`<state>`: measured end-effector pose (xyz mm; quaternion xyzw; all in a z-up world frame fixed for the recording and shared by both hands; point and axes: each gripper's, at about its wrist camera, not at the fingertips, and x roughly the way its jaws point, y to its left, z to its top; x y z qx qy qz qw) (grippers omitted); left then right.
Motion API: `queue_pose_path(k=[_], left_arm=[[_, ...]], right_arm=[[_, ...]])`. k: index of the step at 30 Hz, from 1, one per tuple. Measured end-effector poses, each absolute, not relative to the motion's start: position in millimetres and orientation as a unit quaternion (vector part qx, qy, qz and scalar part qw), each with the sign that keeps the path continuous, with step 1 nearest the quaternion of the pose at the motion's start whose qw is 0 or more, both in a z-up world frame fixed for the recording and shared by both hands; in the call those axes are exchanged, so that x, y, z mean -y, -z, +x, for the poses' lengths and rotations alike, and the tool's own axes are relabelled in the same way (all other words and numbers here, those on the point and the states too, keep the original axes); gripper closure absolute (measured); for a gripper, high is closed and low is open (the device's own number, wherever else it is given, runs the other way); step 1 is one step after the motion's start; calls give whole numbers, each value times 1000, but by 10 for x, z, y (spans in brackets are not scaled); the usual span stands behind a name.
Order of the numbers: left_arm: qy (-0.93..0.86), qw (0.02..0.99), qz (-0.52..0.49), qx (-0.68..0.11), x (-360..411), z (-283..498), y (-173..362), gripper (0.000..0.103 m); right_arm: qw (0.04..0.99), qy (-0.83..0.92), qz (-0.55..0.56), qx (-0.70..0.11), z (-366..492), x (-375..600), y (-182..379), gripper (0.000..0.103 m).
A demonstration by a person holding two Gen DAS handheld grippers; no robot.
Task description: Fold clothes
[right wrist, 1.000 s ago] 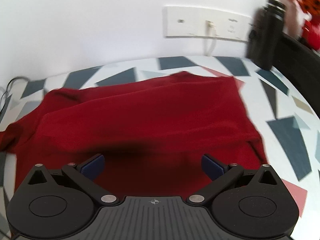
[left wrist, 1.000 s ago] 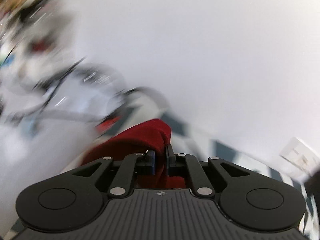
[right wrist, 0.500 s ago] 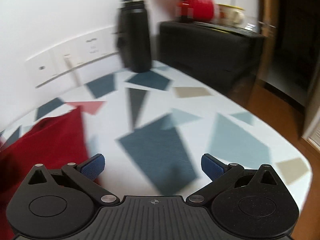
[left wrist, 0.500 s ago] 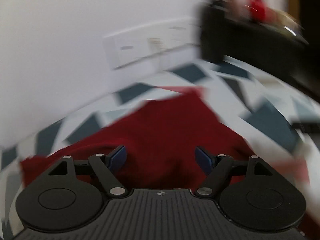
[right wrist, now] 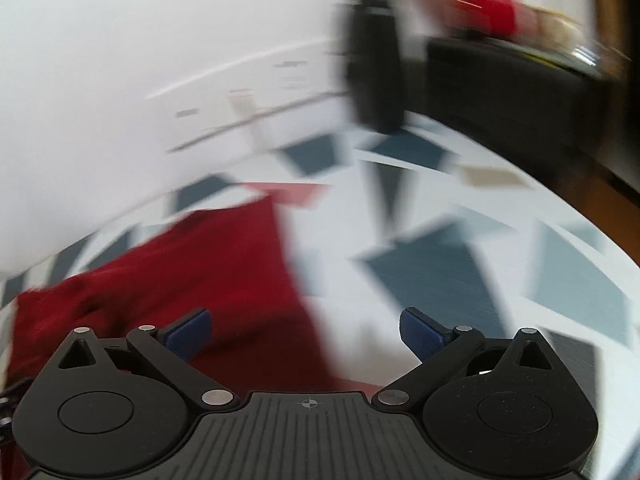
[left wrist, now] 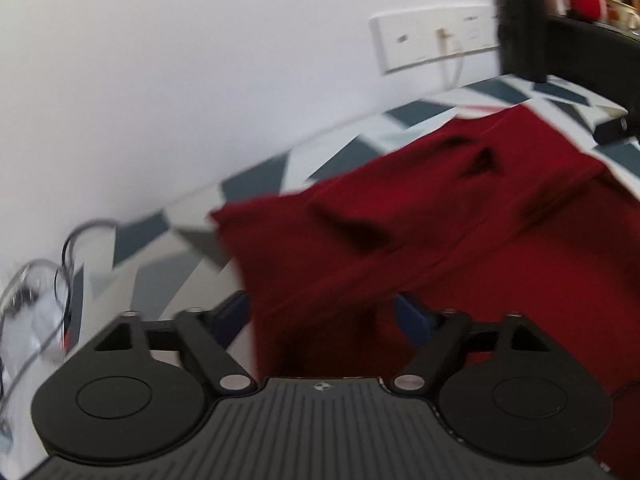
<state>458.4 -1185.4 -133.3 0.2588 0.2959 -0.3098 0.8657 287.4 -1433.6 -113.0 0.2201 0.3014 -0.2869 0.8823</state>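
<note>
A dark red garment [left wrist: 420,220] lies spread on a table with a white top and grey-blue triangles [left wrist: 264,178]. In the left wrist view my left gripper [left wrist: 322,316] is open, its blue pads wide apart over the garment's near left edge, holding nothing. In the right wrist view the same garment [right wrist: 192,264] fills the lower left. My right gripper [right wrist: 306,330] is open too, straddling the garment's right edge, left pad over cloth, right pad over bare table [right wrist: 460,264]. Both views are blurred by motion.
A black bottle [left wrist: 522,20] stands at the table's far right by a white wall socket strip [left wrist: 432,42]. A dark cabinet [right wrist: 512,92] with a red vase [right wrist: 488,8] lies beyond. Cables and a clear object [left wrist: 36,300] sit at the left edge.
My left gripper let go of the red cloth and opened, then swung left along the garment. My right gripper swung right off the garment, then back toward its right edge.
</note>
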Motion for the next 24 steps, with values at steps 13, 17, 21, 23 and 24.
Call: queue_pose_path(k=[13,17,21,23,24], left_arm=[[316,865,219,-324,11381,4938,1516,94],[314,865,204,-335,11253,5023,1547,94],[316,865,198,-337,11192,5024,1555,94],[318,864,195,-337,11162,5024,1559,94],[318,864,194,-338,11147,5024,1560,94]], right_arm=[[915,139,42,-377,4664,13696,1190,72],[917,178,167,-317,4424,14028,1025,93],[887,277,272,-251,3847,14414,940,93],[857,332,305,-251,3528,14605,1019,80],[842,348,321,-258,3381,14683,1082,79]])
